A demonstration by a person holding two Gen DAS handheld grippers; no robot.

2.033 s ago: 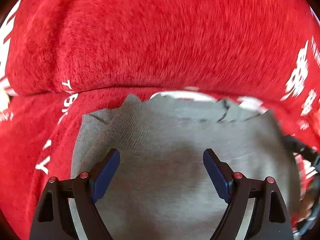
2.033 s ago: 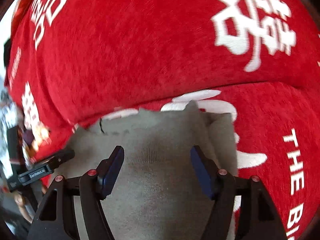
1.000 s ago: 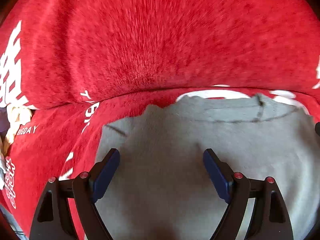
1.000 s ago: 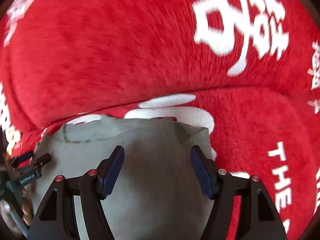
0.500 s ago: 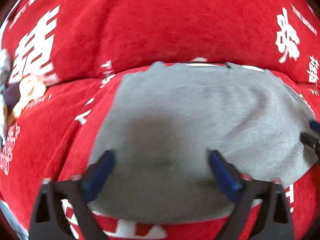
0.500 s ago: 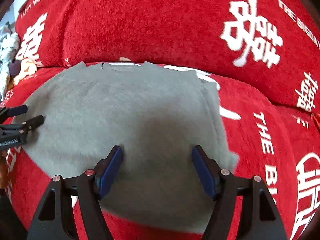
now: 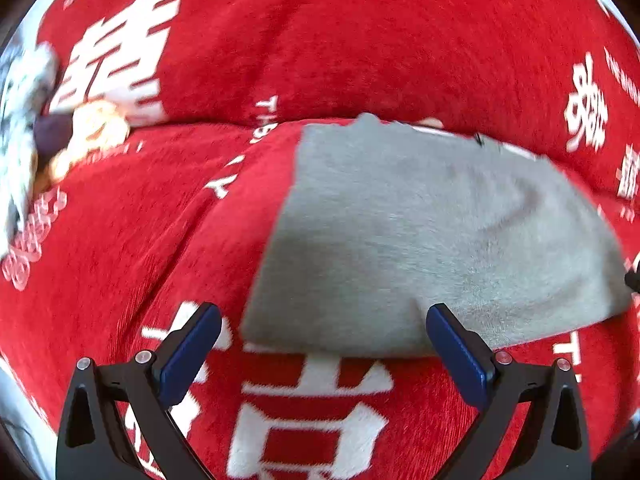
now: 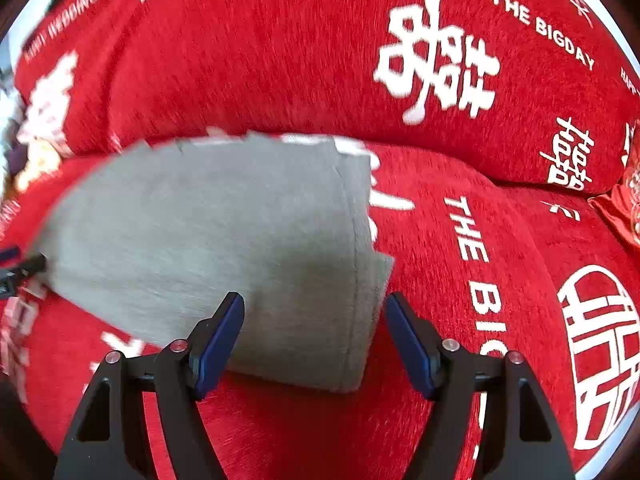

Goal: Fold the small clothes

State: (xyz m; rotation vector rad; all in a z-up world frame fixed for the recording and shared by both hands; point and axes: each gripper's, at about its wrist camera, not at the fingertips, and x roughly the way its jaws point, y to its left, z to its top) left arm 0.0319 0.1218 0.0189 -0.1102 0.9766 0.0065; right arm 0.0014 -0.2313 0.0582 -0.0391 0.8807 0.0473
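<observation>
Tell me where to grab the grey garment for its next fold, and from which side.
Probably take the grey garment by the two corners of its near edge, coming in from the near side with one gripper per corner. It lies flat on the red cover, and that edge sits just ahead of the open left gripper and right gripper, so a pad could slide under it.

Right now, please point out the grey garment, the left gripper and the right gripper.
grey garment (image 8: 224,232): right wrist view, flat middle.
left gripper (image 7: 324,354): left wrist view, between fingertips.
right gripper (image 8: 314,338): right wrist view, between fingertips.
</observation>
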